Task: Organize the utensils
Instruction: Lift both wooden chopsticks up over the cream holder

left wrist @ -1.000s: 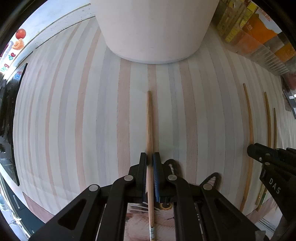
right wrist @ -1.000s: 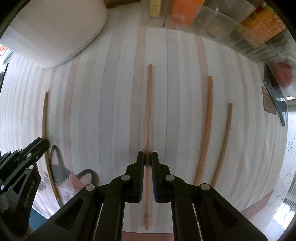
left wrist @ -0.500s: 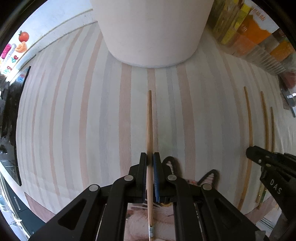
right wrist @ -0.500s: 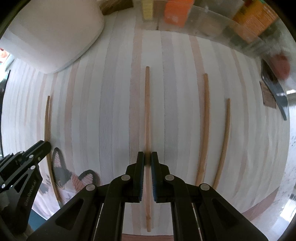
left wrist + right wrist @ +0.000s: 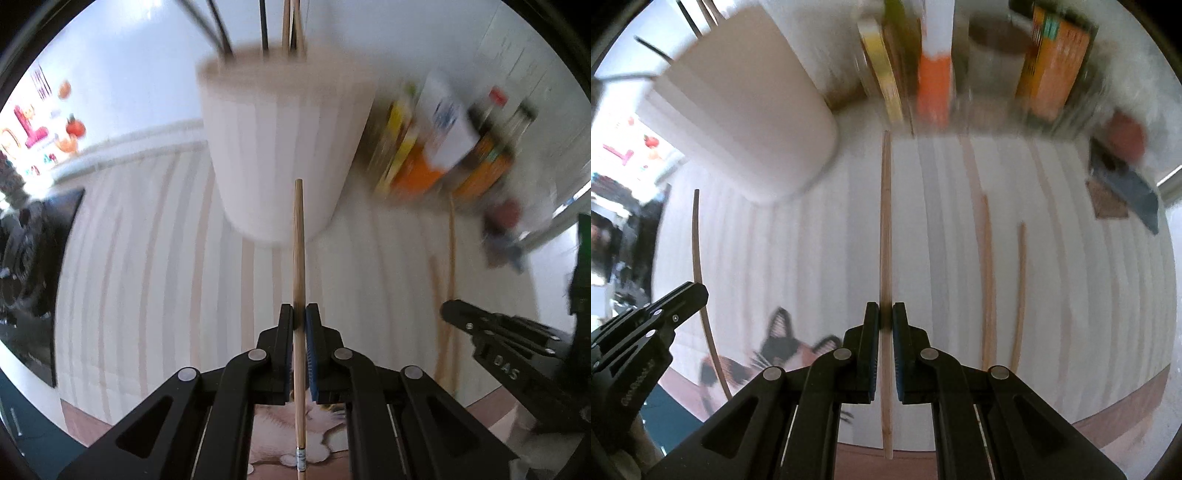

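Left wrist view shows us a table [image 5: 147,266] covered by a pale cloth with thin pink and grey stripes, running up to a white wall. A big white cup [image 5: 280,147] stands at the upper middle of the frame, with dark and wooden utensil handles [image 5: 291,22] sticking out of its top. To its right, blurred, we see a cluster of bottles and cartons [image 5: 443,147] with orange and yellow labels. At the bottom edge a mat with a cat picture [image 5: 325,439] peeks out from under the cloth.

Our left gripper [image 5: 300,321] has its fingers [image 5: 286,332] clenched on a wooden chopstick [image 5: 298,258], which runs straight up the middle of the frame, its tip overlapping the lower part of the cup. At the lower right we see the right gripper [image 5: 491,339] from the side.

Right wrist view gives us the same striped cloth, the cup at the upper left and the bottles across the top. Our right gripper [image 5: 885,321] holds its fingers [image 5: 871,332] narrowly apart, one on either side of a second chopstick [image 5: 885,221]; we cannot tell whether they pinch it. Two more chopsticks [image 5: 987,277] lie on the cloth to its right, well apart from it.
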